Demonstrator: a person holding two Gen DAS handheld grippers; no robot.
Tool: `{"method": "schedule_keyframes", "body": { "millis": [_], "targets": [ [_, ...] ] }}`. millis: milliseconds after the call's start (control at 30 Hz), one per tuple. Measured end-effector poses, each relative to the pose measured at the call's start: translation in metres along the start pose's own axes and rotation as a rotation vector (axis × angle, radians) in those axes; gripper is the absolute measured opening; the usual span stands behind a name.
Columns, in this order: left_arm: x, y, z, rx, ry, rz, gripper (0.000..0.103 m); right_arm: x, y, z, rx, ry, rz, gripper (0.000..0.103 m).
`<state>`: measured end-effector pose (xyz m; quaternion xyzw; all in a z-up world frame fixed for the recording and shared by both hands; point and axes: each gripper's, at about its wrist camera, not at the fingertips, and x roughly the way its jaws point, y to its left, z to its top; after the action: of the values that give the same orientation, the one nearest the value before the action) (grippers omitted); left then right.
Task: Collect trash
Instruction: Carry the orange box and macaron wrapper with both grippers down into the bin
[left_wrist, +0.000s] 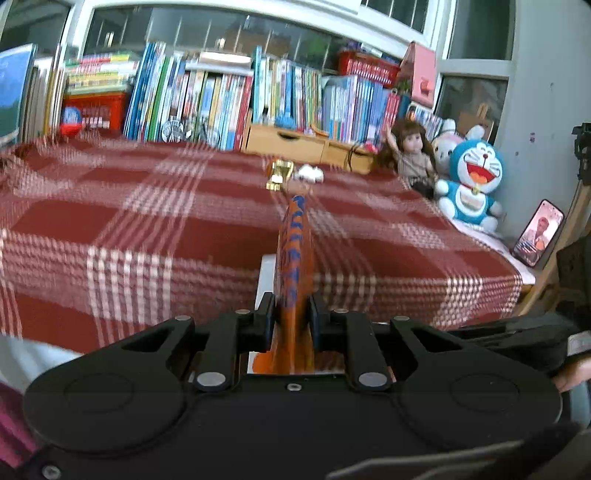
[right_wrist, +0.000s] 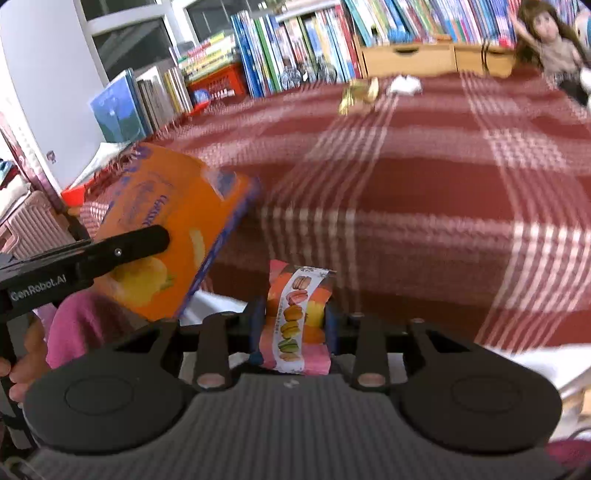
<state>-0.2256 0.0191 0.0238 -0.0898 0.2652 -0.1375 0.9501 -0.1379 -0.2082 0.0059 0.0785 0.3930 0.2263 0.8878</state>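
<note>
My left gripper is shut on a flat orange box, seen edge-on above the red plaid table; in the right wrist view the same orange box hangs at the left, clamped by the left gripper's finger. My right gripper is shut on a pink macaron wrapper, held upright over the table's near edge. Far across the cloth lie a gold wrapper and a crumpled white paper, side by side.
A red plaid tablecloth covers the table. Books and a wooden drawer box line the back. A doll, plush toys and a phone sit at the right. A pink sleeve shows at the left.
</note>
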Motion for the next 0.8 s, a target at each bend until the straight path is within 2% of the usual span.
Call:
{"method": "schedule_keyframes", "body": {
  "millis": [433,800],
  "targets": [
    [0.022,0.006,-0.042,-0.033,0.163,0.034,0.017,0.029,0.002,-0.05,0.022,0.111,-0.017,0.039],
    [0.058,0.015,-0.085,-0.064,0.364,0.085,0.017,0.063,0.002,-0.08,0.039,0.214,-0.039,0.039]
  ]
}}
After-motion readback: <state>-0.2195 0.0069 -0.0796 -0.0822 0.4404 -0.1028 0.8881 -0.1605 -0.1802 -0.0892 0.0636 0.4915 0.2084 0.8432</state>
